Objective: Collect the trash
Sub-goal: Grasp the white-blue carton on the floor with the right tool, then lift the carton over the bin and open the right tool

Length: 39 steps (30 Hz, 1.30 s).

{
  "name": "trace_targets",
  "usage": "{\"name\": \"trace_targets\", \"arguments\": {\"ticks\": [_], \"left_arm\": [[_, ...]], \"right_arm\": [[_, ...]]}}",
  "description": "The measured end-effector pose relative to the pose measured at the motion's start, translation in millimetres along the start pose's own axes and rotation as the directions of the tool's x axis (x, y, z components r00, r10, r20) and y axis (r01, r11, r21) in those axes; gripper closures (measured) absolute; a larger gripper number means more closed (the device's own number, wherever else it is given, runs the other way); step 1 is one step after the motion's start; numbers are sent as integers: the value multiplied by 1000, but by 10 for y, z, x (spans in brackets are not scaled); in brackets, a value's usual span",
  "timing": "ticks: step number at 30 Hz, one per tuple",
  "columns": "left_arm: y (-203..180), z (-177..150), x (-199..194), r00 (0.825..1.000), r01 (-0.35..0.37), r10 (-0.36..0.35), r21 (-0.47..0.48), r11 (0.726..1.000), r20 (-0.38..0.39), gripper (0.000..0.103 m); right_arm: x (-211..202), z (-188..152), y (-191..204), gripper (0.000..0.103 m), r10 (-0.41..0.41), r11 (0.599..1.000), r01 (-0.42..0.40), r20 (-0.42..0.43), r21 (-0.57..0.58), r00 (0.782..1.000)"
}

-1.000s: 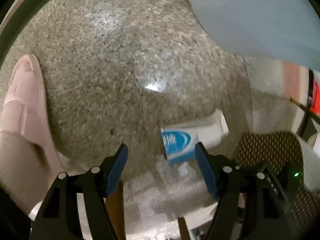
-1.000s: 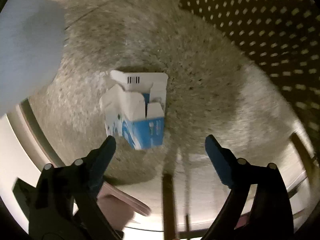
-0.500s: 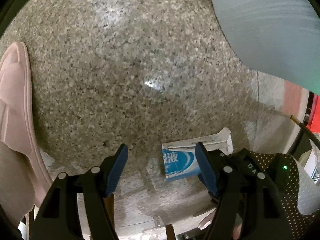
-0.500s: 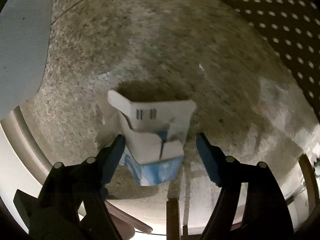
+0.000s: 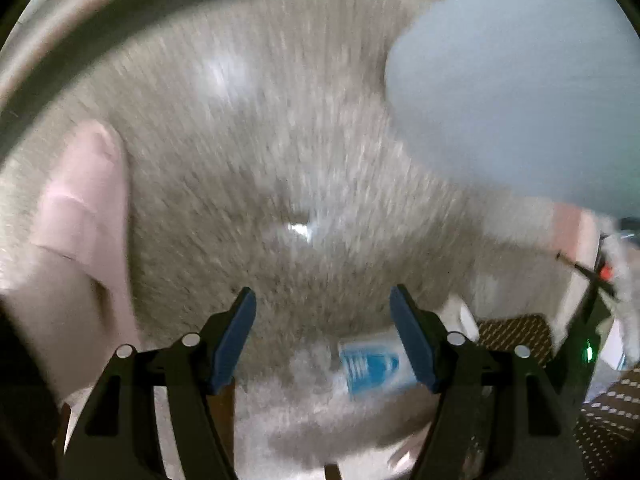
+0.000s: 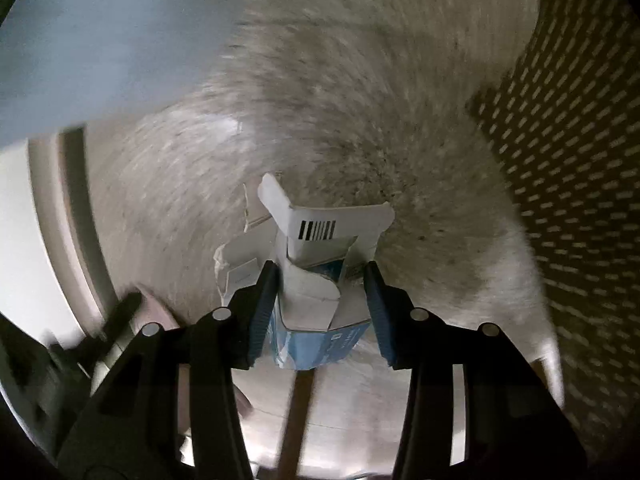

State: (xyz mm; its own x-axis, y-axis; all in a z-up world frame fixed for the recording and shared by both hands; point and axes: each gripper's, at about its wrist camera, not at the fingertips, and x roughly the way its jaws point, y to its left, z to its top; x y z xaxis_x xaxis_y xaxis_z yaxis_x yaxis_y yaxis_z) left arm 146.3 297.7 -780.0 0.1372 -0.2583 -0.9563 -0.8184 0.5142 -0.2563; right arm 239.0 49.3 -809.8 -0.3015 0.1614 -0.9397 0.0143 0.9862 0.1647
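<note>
An opened blue and white carton point(image 6: 320, 232) with a barcode flap stands between the fingers of my right gripper point(image 6: 320, 266), above the speckled stone floor point(image 6: 320, 80). The right jaws are closing, and both blue pads touch the carton's sides. In the left wrist view the same carton point(image 5: 368, 364) shows low down, partly behind the right finger. My left gripper point(image 5: 323, 291) is open over bare floor, with nothing between its pads. Both views are smeared by motion.
A large pale blue bag or bin point(image 5: 520, 80) fills the upper right of the left view and the upper left point(image 6: 100, 40) of the right view. A pink slipper point(image 5: 80, 200) is at the left. A dark dotted mat point(image 6: 580, 160) lies at the right.
My right gripper came over the carton and narrowed its jaws from wide open until the pads met the carton's sides. The left gripper stayed open and moved, so the carton slid lower in its view.
</note>
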Motion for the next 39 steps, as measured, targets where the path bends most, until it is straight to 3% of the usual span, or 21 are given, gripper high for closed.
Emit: {"name": "trace_targets", "arguments": {"ticks": [4,7,10,12,15,16,19,23,29,35,39], "left_arm": [[-46,35,-657,982,65,-54,-56,996,179,35],[-126,54,-1084,950,144,-118,-73,987,289,35],[-295,31,-1373,916,198,-170,-41,979,363,35],[-399,33,-1587,882,253,-219,-27,967,418,35],[-555,149,-1768,867,260,-248,32,965,433,35],[-621,207,-1776,869,246,-240,42,968,432,35],[-706,355,-1667,880,296,-284,29,955,381,37],[-808,448,-1412,910,289,-282,24,957,304,55],[-878,516,-1126,941,250,-247,17,968,233,84],[-807,584,-1091,942,257,-252,7,966,223,84],[-799,594,-1090,943,259,-254,2,966,215,85]], "right_arm": [[-546,-284,270,60,-45,984,61,99,-169,994],[-1021,-510,461,60,-38,953,97,204,-287,978],[-1499,-650,677,60,-15,922,138,323,-361,946],[-1788,-697,806,60,-1,901,176,404,-398,915],[-2154,-721,969,60,10,876,232,497,-423,868],[-2258,-728,1018,60,10,868,254,526,-428,850],[-2541,-609,1134,60,13,852,304,597,-427,802],[-2660,-339,1258,60,-16,861,339,647,-379,762],[-2822,70,1232,60,-16,887,321,673,-332,740],[-2815,197,1419,59,13,888,304,678,-346,735],[-2858,159,1526,45,51,886,288,694,-363,718]]}}
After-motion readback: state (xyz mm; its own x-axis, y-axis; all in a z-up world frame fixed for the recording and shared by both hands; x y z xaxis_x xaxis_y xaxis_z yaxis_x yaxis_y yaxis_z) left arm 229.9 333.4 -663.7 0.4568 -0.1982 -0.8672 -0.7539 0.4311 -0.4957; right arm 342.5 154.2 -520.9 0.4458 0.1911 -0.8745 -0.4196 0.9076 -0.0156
